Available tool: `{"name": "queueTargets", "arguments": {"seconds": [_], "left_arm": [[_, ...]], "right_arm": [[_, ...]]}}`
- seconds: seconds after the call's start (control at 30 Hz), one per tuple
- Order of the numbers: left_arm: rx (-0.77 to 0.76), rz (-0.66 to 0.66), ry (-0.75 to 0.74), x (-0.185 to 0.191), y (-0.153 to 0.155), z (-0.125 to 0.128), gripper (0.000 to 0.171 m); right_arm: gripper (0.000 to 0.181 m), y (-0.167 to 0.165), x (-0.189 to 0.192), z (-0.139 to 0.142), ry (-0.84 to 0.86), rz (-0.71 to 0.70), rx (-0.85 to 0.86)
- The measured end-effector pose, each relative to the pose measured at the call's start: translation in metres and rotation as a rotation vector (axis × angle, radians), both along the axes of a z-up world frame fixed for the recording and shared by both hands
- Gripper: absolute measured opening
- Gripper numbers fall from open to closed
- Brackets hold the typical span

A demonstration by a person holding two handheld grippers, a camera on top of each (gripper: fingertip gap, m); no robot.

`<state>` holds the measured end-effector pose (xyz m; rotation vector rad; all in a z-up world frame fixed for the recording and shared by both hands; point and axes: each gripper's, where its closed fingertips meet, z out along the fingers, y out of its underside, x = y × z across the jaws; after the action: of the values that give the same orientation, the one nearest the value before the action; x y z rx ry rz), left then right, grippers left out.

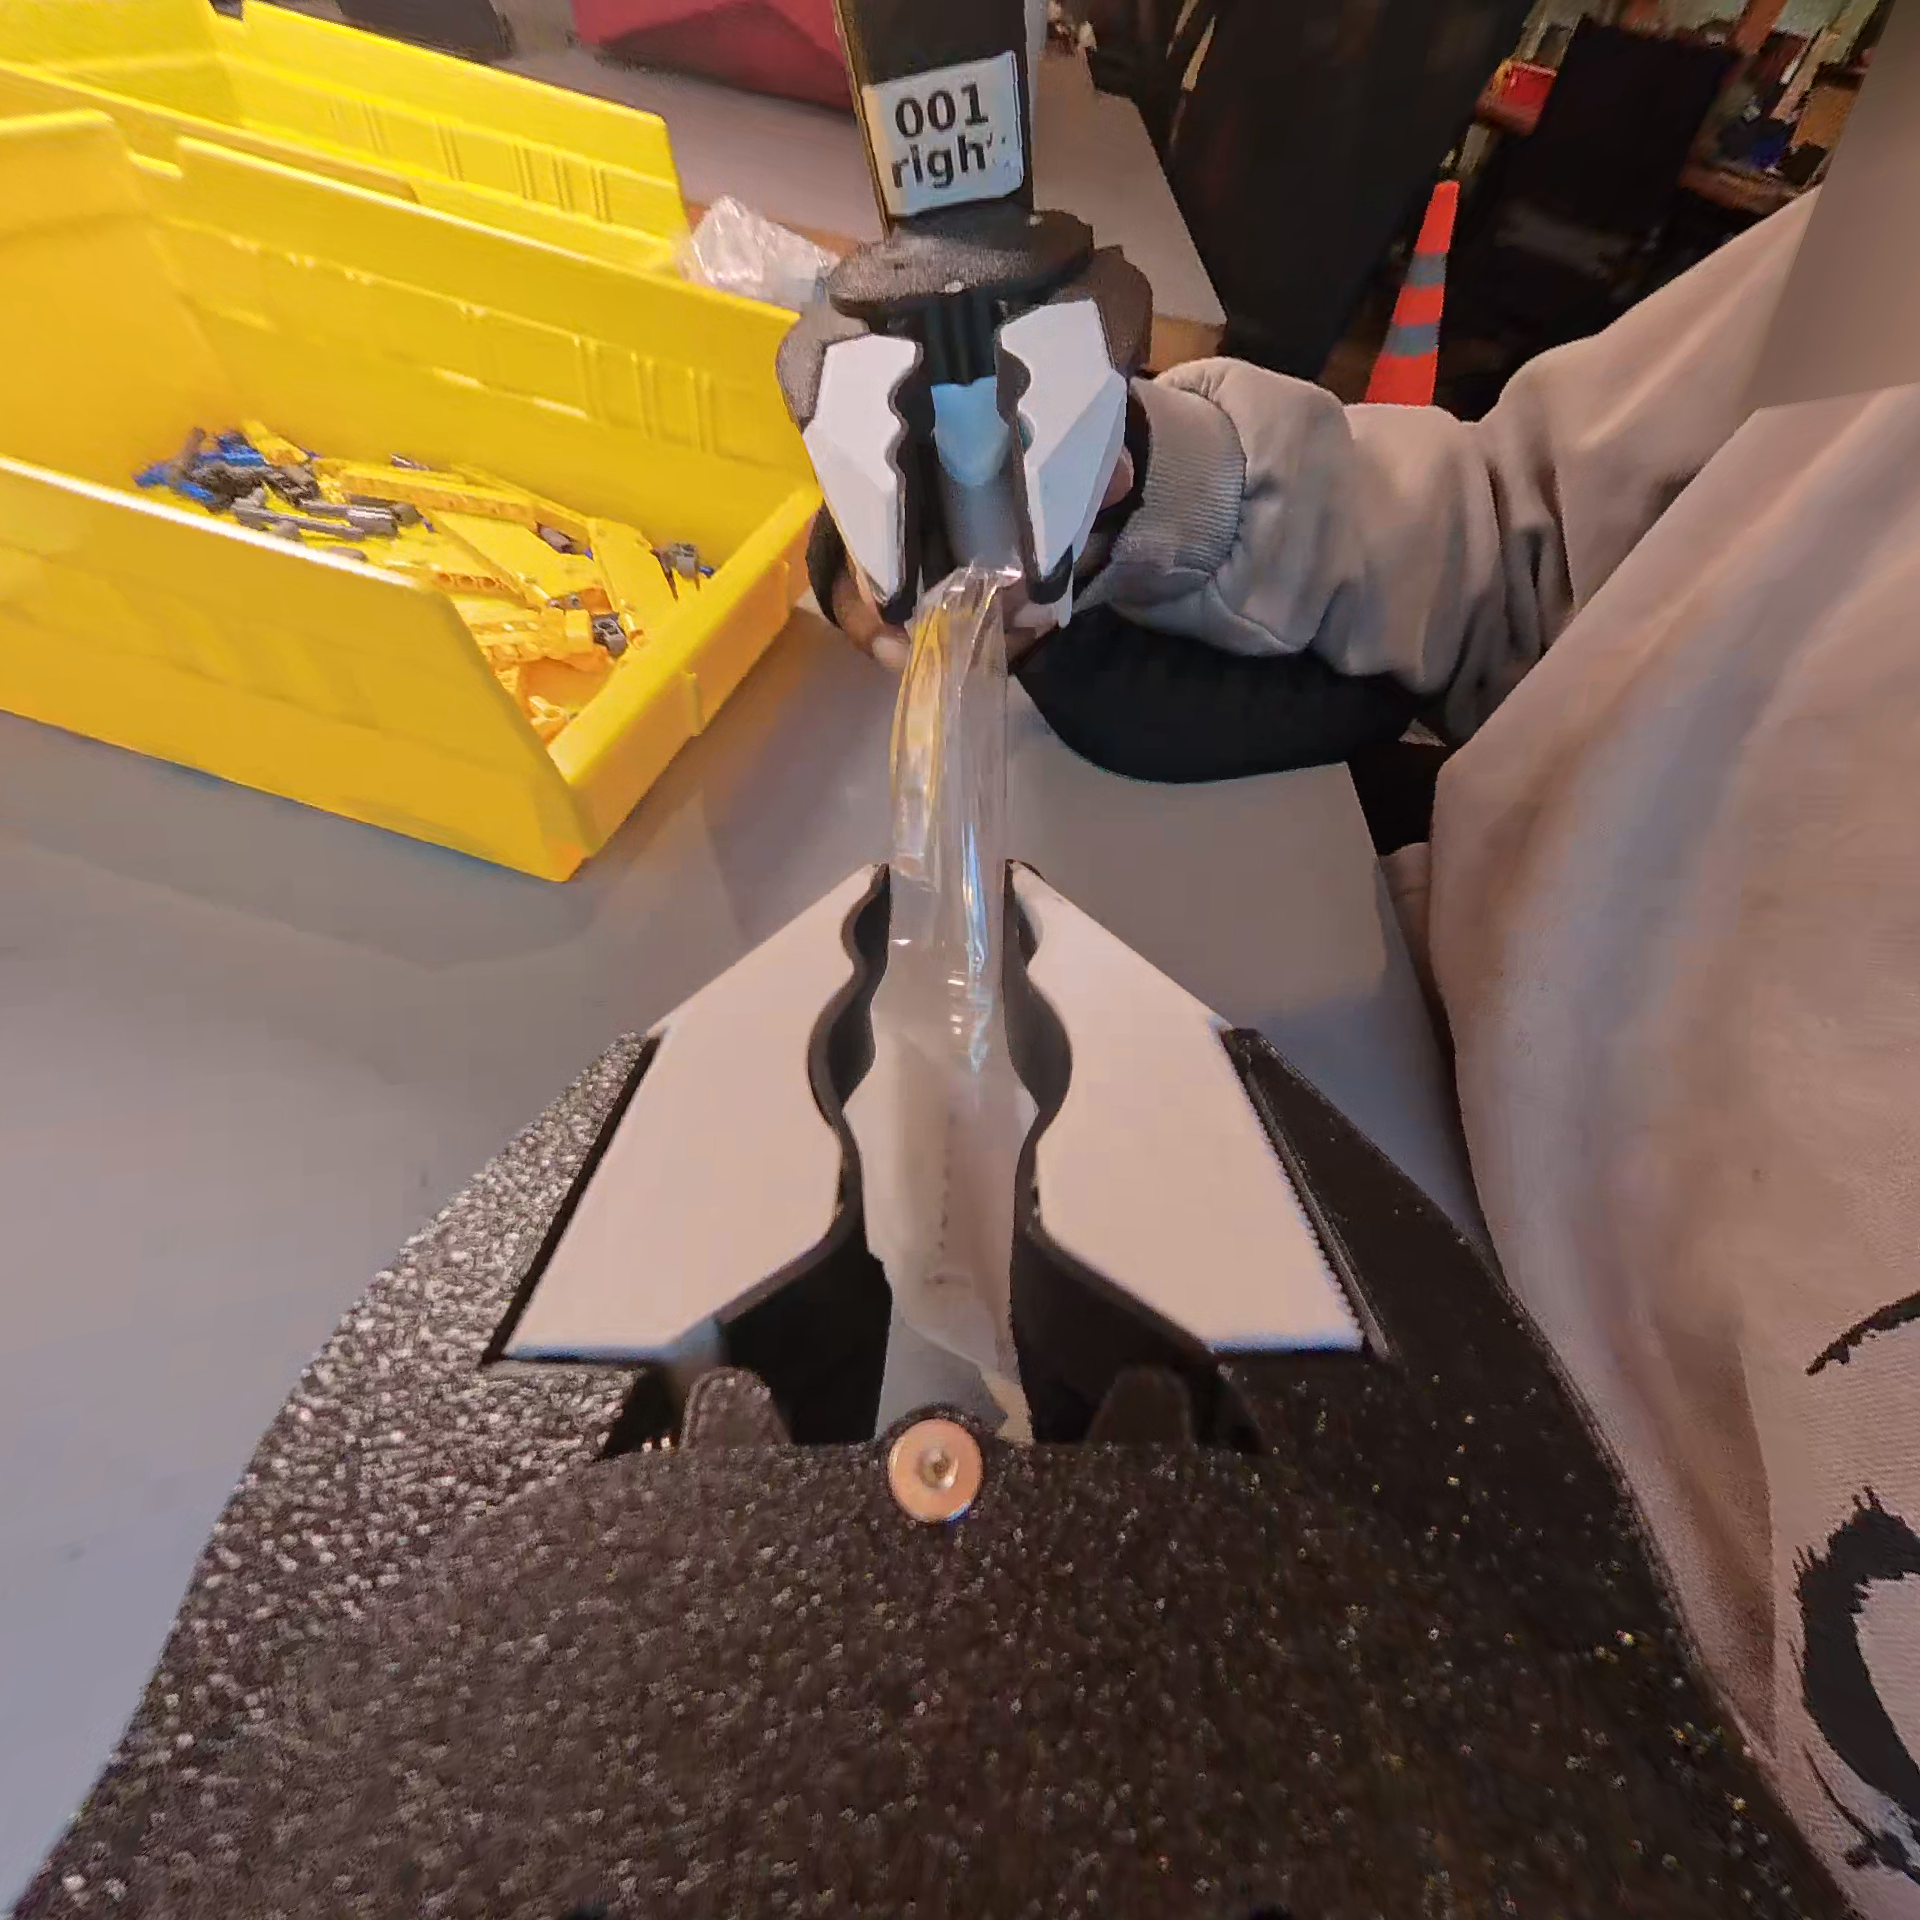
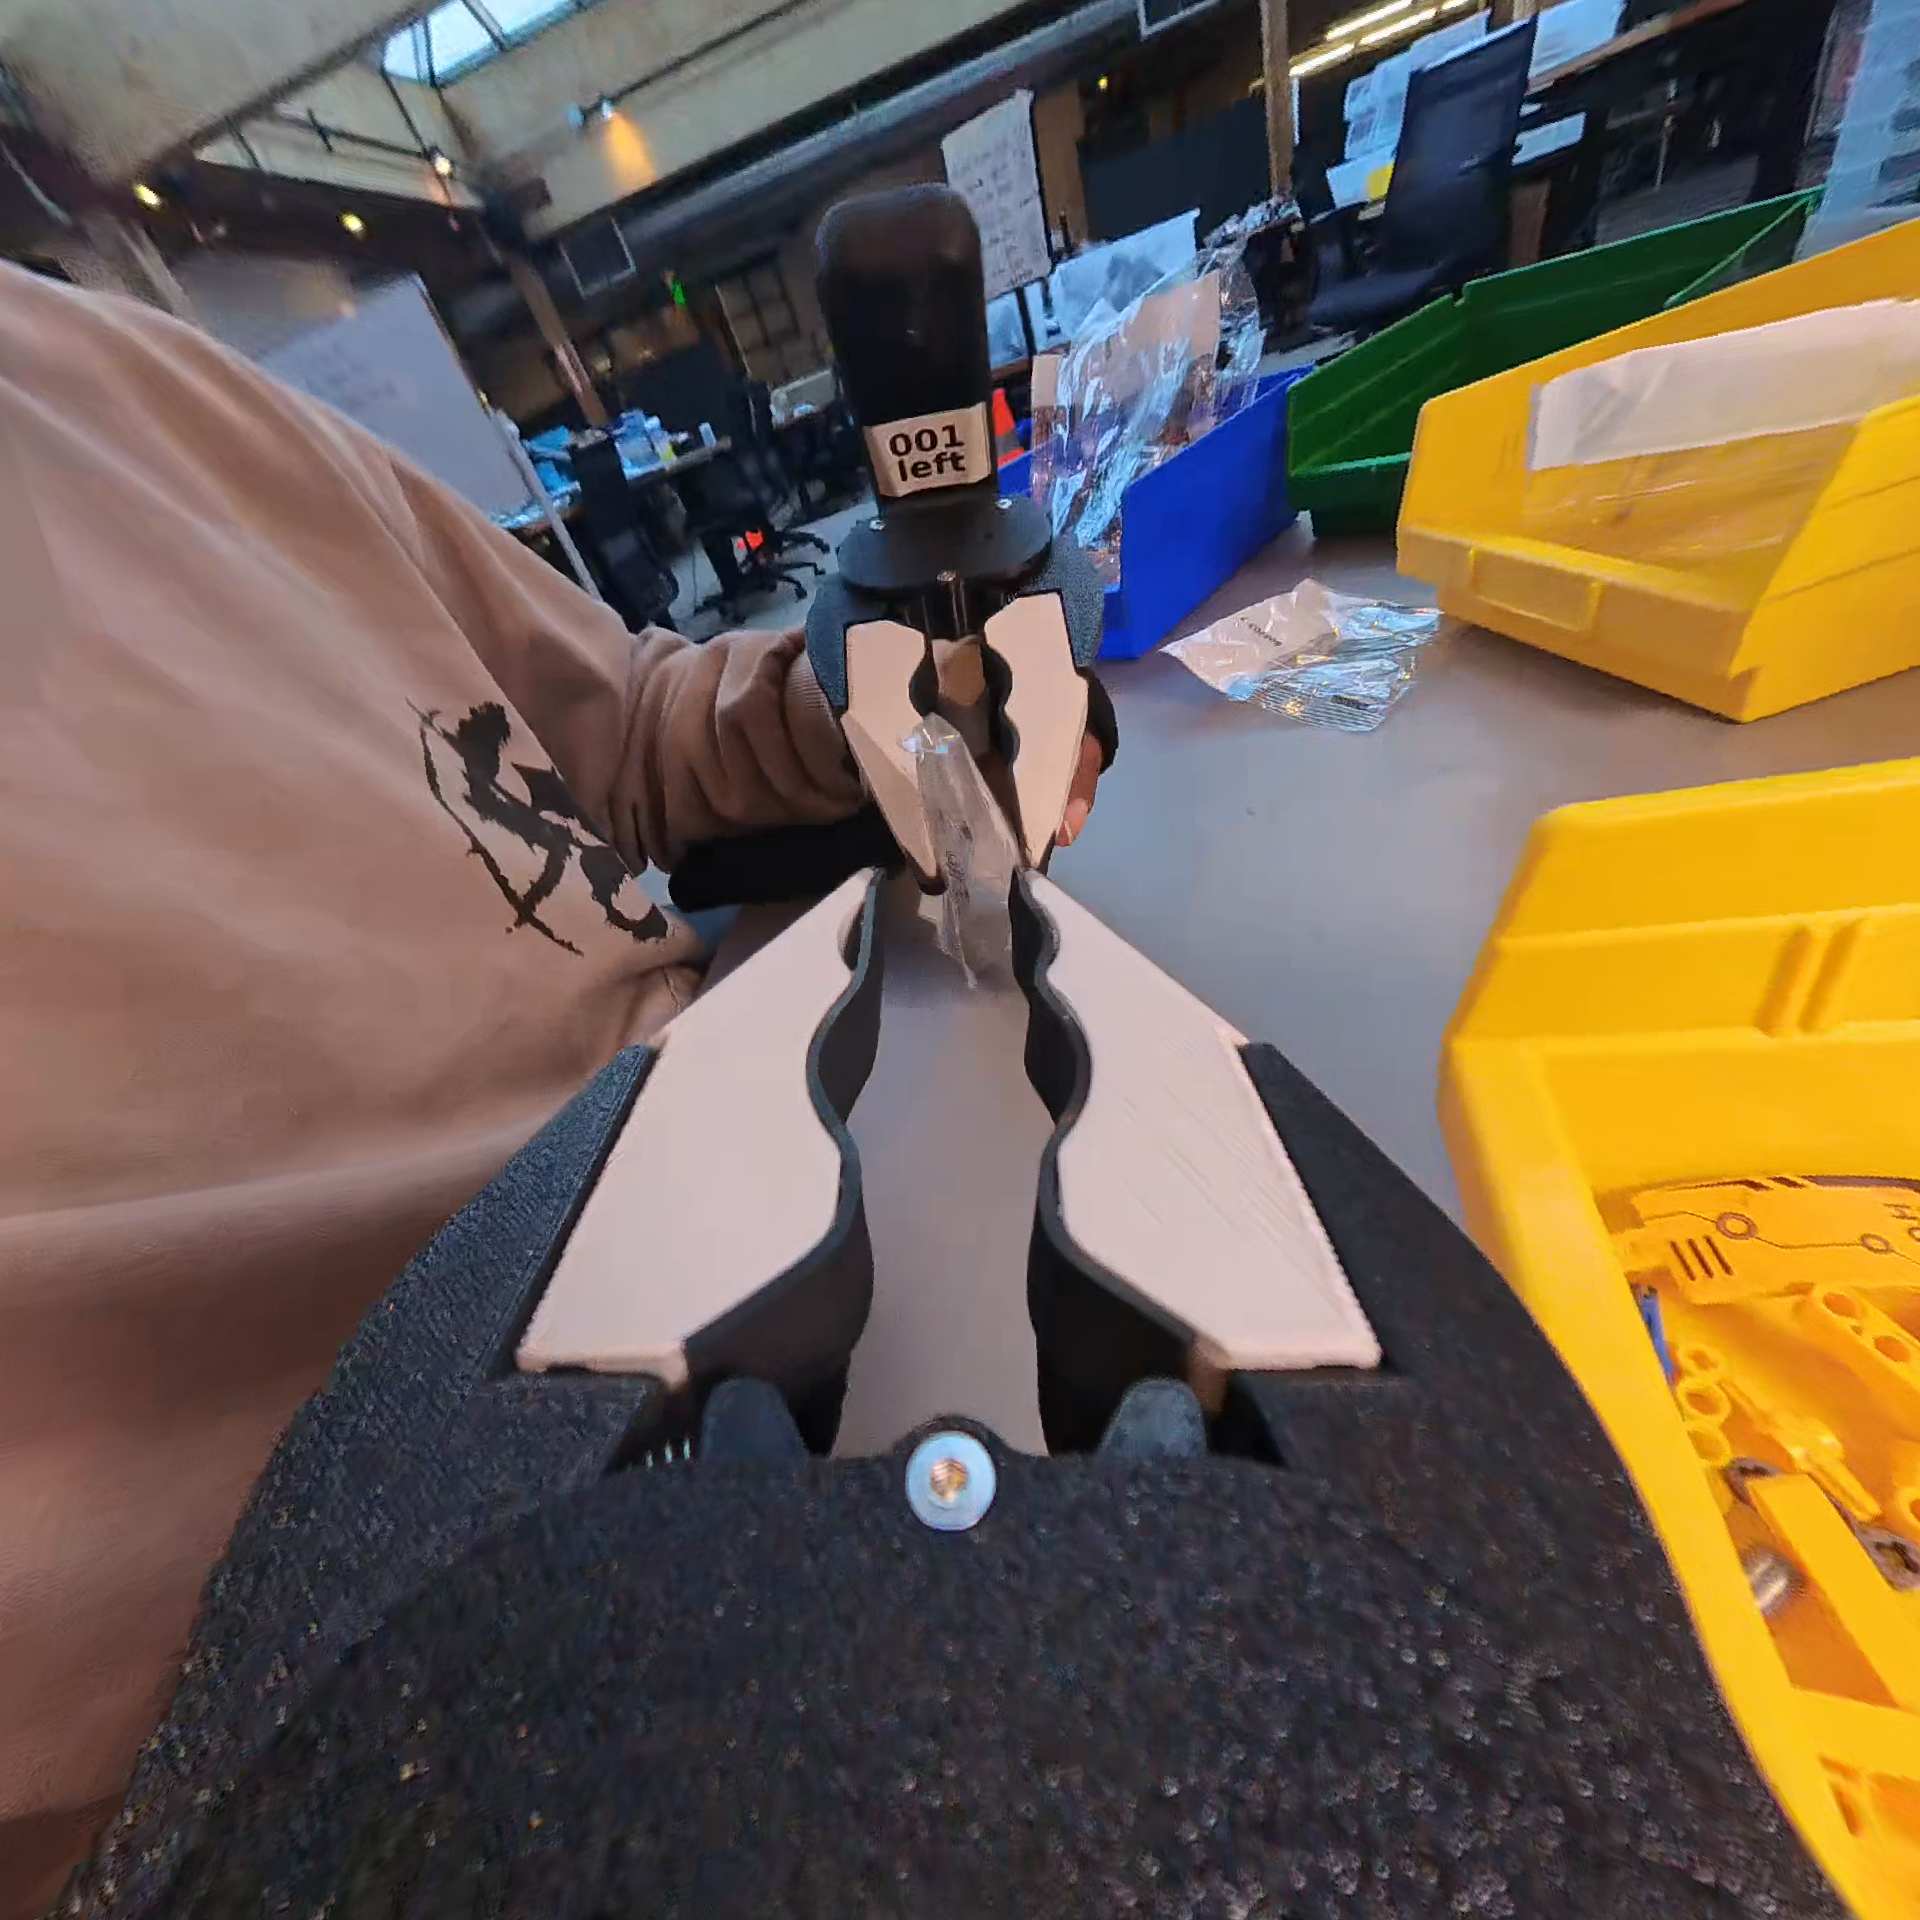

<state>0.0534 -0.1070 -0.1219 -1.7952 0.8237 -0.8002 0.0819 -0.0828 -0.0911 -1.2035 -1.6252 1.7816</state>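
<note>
In yellow bin (image 1: 312,665), plastic building parts (image 1: 540,561)

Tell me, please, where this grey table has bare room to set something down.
Bare table lies between the yellow parts bin and the left tool. Another patch sits between that bin and the crumpled wrapper. Crowded: the far edge with the blue bin and green bin, and the gap to the right tool, spanned by a clear bag.

Evenly lit, soft and warm-tinted; faint shadows on the grey table (image 1: 260,1039) left of the tongs. Glare along the clear plastic strip (image 1: 951,748) between the tips. Strong wide-angle bending at edges; motion blur far left, background soft.
</note>
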Motion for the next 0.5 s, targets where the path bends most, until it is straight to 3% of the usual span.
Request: {"name": "queueTargets", "arguments": {"seconds": [0.27,0.4,0.5], "left_arm": [[0.086,0.091,-0.098,-0.010,0.011,0.016,0.019],[0.089,0.053,-0.110,0.001,0.008,0.012,0.025],[0.080,0.030,-0.020,0.012,0.007,-0.003,0.027]], "right_arm": [[0.022,0.008,-0.011,-0.014,-0.127,-0.040,-0.206],[0.021,-0.012,-0.014,-0.004,-0.080,0.051,-0.262],[0.021,-0.028,-0.015,0.008,-0.037,0.127,-0.346]]}}
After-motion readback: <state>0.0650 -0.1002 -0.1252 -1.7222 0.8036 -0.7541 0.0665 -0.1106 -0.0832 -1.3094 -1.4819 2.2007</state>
